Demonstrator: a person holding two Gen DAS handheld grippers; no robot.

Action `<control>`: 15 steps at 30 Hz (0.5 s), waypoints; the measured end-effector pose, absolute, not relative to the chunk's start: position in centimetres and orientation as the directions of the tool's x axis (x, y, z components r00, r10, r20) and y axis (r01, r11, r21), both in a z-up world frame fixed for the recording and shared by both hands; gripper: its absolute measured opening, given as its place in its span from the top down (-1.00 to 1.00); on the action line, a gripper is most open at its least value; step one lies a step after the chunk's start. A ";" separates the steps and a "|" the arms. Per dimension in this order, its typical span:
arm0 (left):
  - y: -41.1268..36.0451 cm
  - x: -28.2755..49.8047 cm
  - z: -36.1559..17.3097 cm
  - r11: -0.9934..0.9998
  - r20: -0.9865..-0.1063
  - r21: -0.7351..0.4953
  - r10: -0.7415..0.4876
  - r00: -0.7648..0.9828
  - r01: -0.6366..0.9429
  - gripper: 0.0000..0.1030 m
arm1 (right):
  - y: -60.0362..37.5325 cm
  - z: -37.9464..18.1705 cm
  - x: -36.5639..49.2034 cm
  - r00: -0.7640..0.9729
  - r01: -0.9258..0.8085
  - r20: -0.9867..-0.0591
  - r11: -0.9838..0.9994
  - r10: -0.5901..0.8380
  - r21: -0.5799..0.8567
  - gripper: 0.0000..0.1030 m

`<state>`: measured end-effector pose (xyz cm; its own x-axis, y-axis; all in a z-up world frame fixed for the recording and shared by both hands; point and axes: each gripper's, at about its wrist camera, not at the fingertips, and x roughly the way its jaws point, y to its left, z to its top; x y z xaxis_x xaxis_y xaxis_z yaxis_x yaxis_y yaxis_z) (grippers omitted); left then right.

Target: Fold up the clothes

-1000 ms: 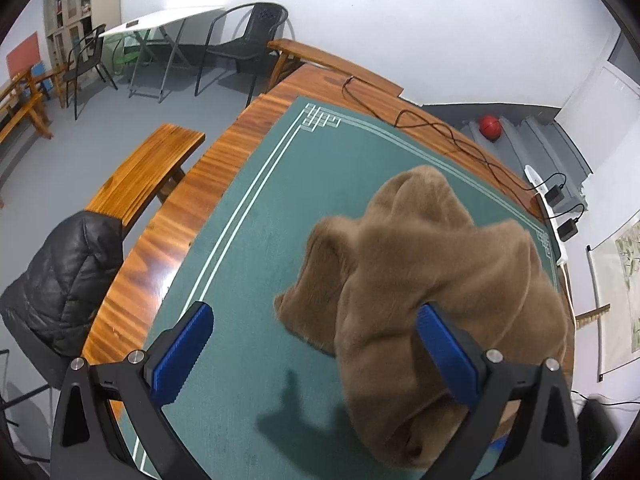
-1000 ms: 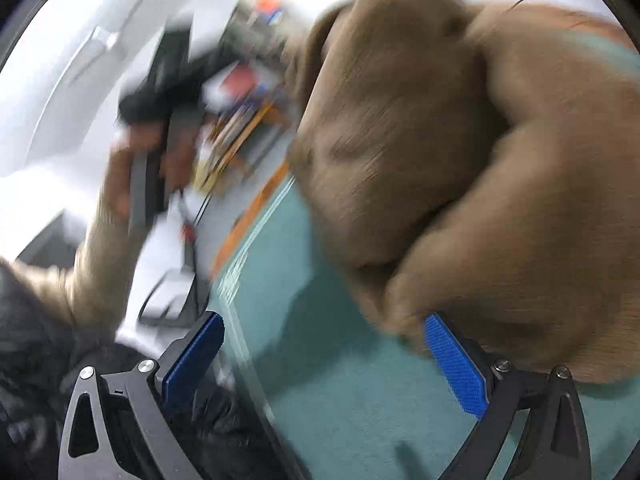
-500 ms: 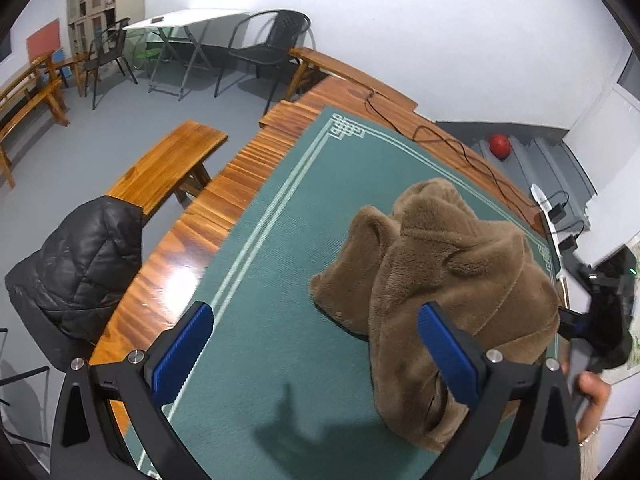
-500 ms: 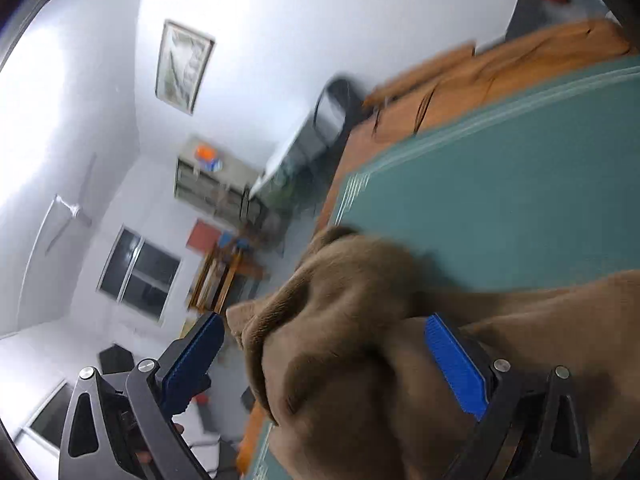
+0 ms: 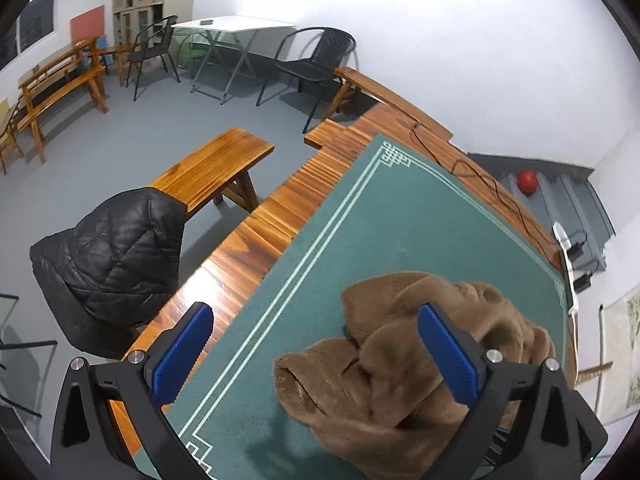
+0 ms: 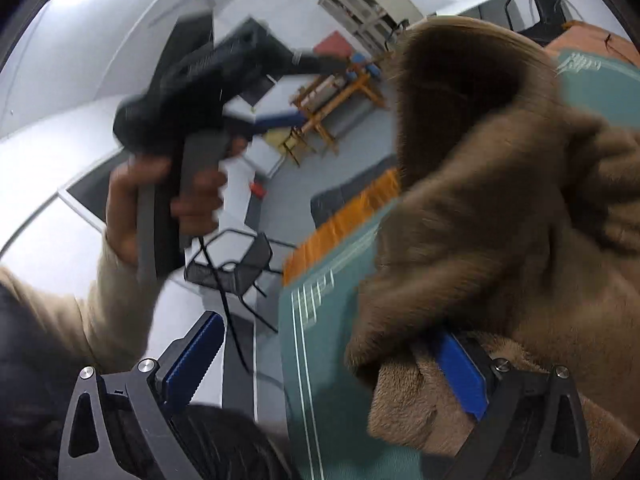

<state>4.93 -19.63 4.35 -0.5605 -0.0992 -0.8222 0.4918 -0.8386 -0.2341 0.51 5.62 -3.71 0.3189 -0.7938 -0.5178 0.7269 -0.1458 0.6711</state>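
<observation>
A crumpled brown fleece garment (image 5: 404, 360) lies on the green mat (image 5: 400, 220) near the table's front edge. My left gripper (image 5: 316, 354) hovers over it, open, its right pad against the fleece and its left pad over the wooden border. In the right wrist view the same garment (image 6: 500, 220) bulges up close on the right. My right gripper (image 6: 328, 364) is open, with fleece draped over its right finger (image 6: 460, 372) and nothing clamped. A person's hand (image 6: 160, 200) in a beige sleeve holds the left gripper's handle (image 6: 196, 168) high at the left, blurred.
The wooden table edge (image 5: 240, 264) borders the mat. A bench (image 5: 212, 168) with a black quilted jacket (image 5: 108, 260) stands to the left. A black cable (image 5: 480, 176) and a power strip (image 5: 568, 264) run along the far right edge. Chairs (image 5: 312, 60) stand beyond.
The garment has shifted toward the front edge and lies lower in the left view. The right gripper has swung round; fleece now hangs over its right finger and the other hand is in sight.
</observation>
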 end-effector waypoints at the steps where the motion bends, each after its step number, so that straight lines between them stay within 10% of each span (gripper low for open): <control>1: -19.3 4.8 4.1 -0.844 -0.826 -0.228 -0.096 -0.556 0.485 -0.99 | 6.3 -4.0 0.7 0.310 0.725 -0.522 -0.158 -0.795 0.670 -0.99; 15: -17.1 5.6 3.6 -0.878 -0.836 -0.231 -0.041 -0.547 0.418 -0.99 | 15.0 -1.5 1.2 -0.152 0.699 -0.656 -0.550 -0.739 0.457 -0.99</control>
